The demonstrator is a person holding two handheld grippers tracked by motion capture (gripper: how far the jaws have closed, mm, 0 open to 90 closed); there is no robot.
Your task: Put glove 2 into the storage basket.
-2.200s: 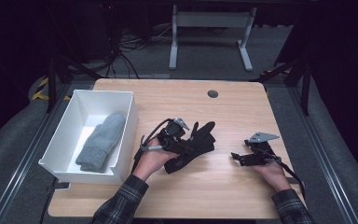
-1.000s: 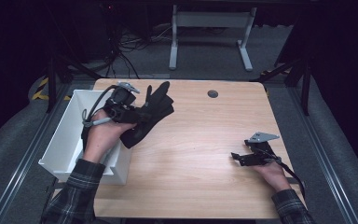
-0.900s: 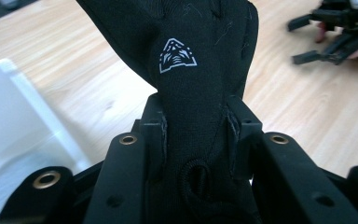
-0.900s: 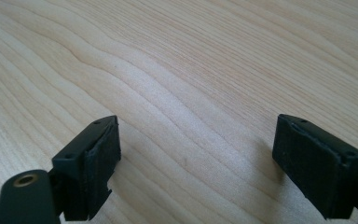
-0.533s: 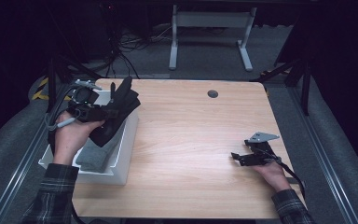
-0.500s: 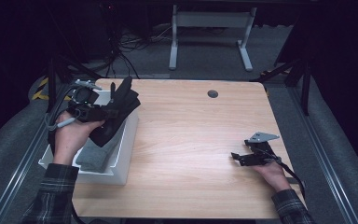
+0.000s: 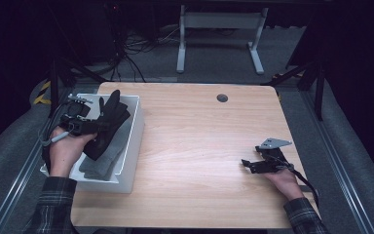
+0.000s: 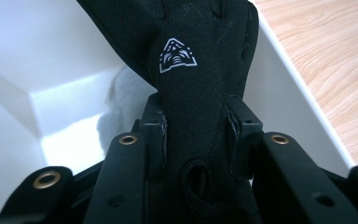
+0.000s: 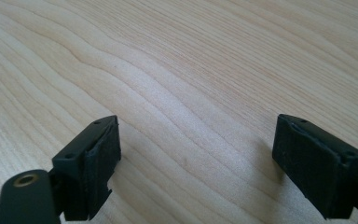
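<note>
**Black glove is over the bin now, just needs dropping in**

So the step in hand looks like putting gloves away in the white bin (image 7: 135,141) at the left end of the table (image 7: 204,161). The left gripper (image 7: 93,127) is clamped on the black glove (image 7: 108,122); in the left gripper view you can see both pads squeezing the cuff end of the black glove (image 8: 191,93), with the little white logo facing the camera. The glove hangs above the bin's inside, right over the grey glove (image 7: 104,158) that already lies in there. I can't tell if the 2 are touching yet.

Next move, I'd guess: lower it a bit more toward the grey one, then let the jaws go and pull the hand back out without snagging the fabric on the pads.

The right gripper (image 7: 247,165) sits on the table far to the right of the bin, jaws standing wide with nothing between them, just bare wood in the right gripper view (image 9: 191,158).

Versus 2.2 s ago: the glove was near the middle of the table, right of the bin. By 1 s ago it was at the bin's far corner, and now it's over the inside. The right hand hasn't budged.
</note>
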